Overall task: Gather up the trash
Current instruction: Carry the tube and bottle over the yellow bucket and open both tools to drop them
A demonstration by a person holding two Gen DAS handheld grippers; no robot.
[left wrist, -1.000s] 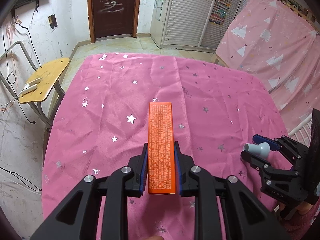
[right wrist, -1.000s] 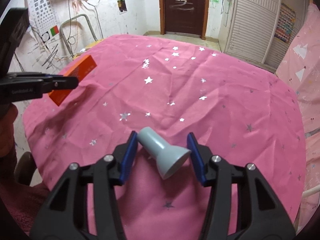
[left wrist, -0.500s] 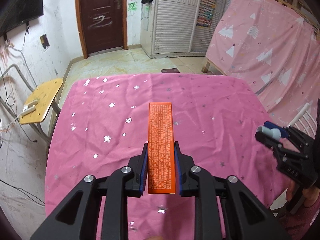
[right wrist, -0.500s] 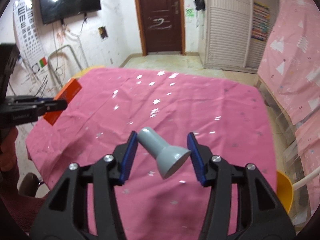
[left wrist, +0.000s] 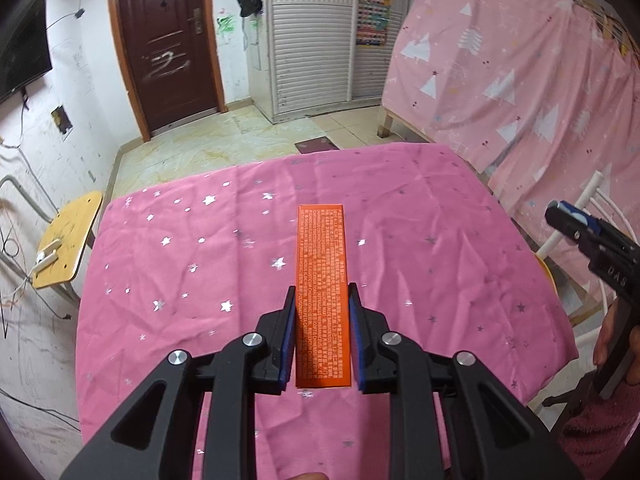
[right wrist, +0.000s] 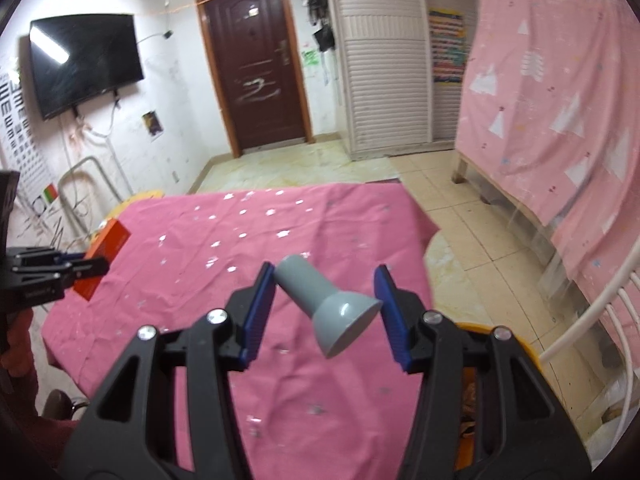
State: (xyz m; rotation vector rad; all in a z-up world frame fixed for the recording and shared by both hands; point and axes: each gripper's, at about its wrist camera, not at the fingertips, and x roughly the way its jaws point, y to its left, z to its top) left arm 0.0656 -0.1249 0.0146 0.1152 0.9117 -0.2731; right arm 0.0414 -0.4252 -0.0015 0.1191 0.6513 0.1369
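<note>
My left gripper (left wrist: 322,300) is shut on a long orange box (left wrist: 323,280) printed with white text, and holds it in the air above the pink star-patterned tablecloth (left wrist: 200,272). My right gripper (right wrist: 324,280) is shut on a grey funnel-shaped plastic piece (right wrist: 326,306), gripped crosswise with its wide end toward the right pad. In the right wrist view the left gripper (right wrist: 60,270) and the orange box (right wrist: 106,250) show at the far left. In the left wrist view the right gripper (left wrist: 576,224) shows at the right edge.
A yellow-orange bin (right wrist: 516,350) peeks out just beyond the table's right edge, below the right gripper. A wooden chair (left wrist: 66,240) stands left of the table. A white rail (right wrist: 592,320) and a pink-draped bed (left wrist: 520,92) are on the right.
Both grippers have risen and drawn back from the table with their loads, so more floor and room show. The right gripper has swung toward the table's right edge, bringing the bin into view.
</note>
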